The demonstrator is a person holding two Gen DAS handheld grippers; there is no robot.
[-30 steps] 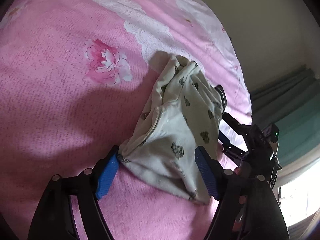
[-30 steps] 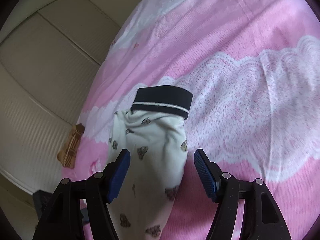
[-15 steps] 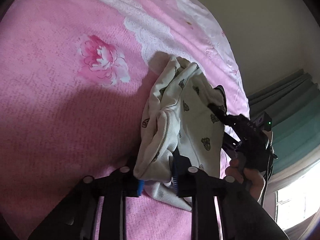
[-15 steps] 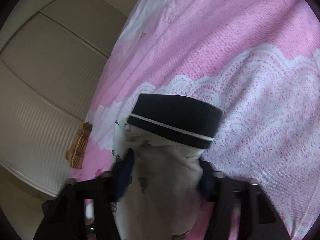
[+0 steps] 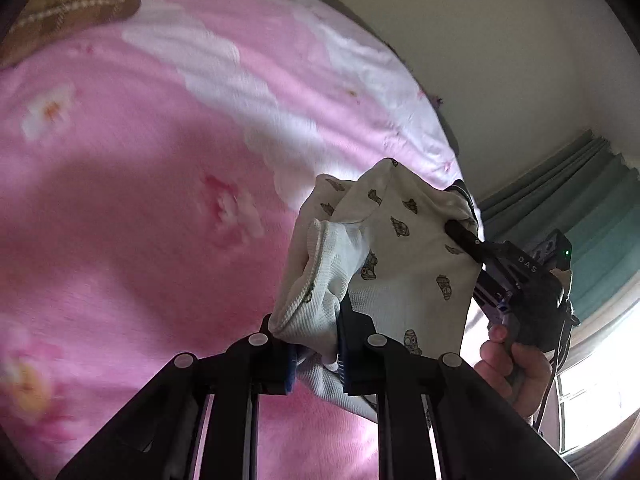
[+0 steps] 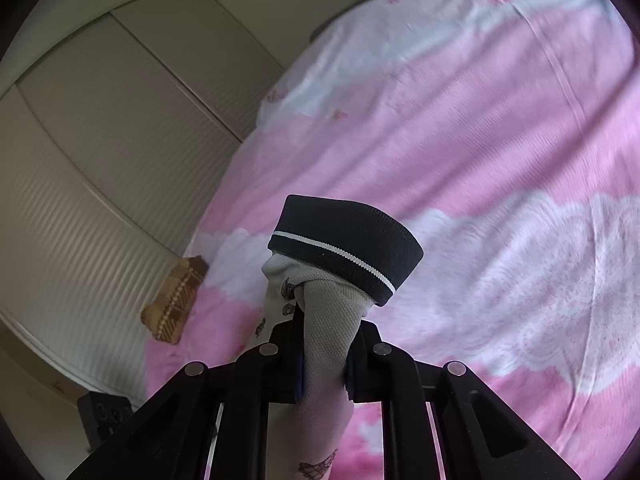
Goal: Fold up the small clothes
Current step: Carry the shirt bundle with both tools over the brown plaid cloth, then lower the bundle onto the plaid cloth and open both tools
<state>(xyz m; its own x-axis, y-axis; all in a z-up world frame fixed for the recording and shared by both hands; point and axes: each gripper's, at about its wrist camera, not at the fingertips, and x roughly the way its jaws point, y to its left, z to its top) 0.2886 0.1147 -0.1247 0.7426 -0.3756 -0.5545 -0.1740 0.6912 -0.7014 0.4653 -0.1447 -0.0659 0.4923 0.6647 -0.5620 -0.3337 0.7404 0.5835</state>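
Left gripper (image 5: 316, 354) and right gripper (image 6: 323, 368), jaws closing, each pinch the printed cream garment (image 5: 404, 264), held above the pink bedspread (image 5: 140, 208); its dark waistband (image 6: 344, 248) at 12 o'clock.

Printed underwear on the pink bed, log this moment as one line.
item: printed underwear | left gripper: closing on white edge | right gripper: closing below dark waistband | garment: lifted above pink bedspread

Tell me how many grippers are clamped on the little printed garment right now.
2: the left gripper pinches the garment's ribbed edge, the right gripper pinches just below its dark waistband. Both jaws are closing.
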